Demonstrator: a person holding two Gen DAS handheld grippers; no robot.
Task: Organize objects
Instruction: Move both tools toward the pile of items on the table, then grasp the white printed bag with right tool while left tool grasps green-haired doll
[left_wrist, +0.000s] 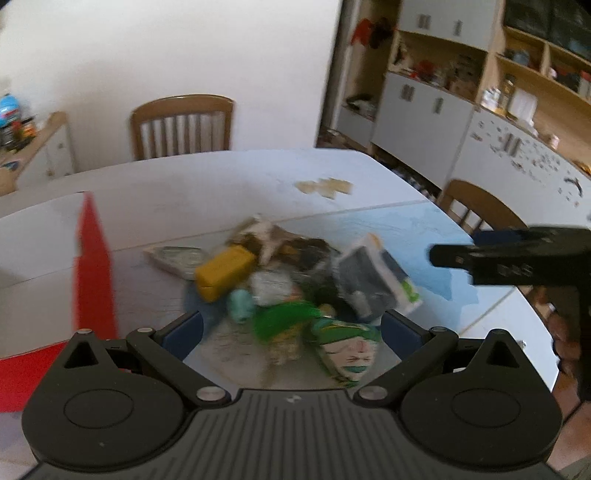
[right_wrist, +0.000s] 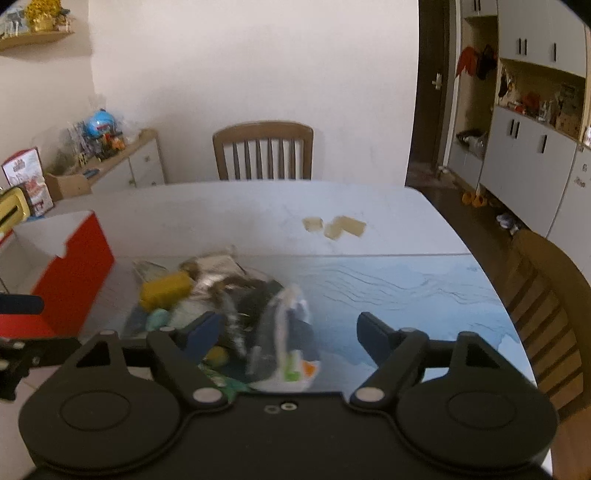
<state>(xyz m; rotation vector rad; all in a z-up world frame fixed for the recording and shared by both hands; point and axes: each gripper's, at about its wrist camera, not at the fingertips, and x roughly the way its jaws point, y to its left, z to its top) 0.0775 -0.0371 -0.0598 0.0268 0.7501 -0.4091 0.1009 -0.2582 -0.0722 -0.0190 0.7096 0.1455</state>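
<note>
A blurred heap of small packets and objects (left_wrist: 291, 288) lies on the white table (left_wrist: 221, 184), near its front edge, and most of it is too smeared to name. A yellow block (left_wrist: 225, 271) at the heap's left, a pale teal lump (left_wrist: 240, 304) just beside it, a green-printed packet (left_wrist: 347, 347) at the front and a dark pouch with white edging (left_wrist: 373, 280) on the right can be made out. The left hand-held gripper (left_wrist: 291, 328) hangs over the heap with its blue pads spread wide, gripping nothing. The right hand-held gripper (right_wrist: 291, 332) is likewise released; the pouch (right_wrist: 284, 332) lies between its pads, apparently untouched, though blur hides the edges. A red-and-white box (right_wrist: 74, 273) stands left of the heap, cut off by the frame. Three tan pieces (right_wrist: 334, 225) lie well apart, farther back.
</note>
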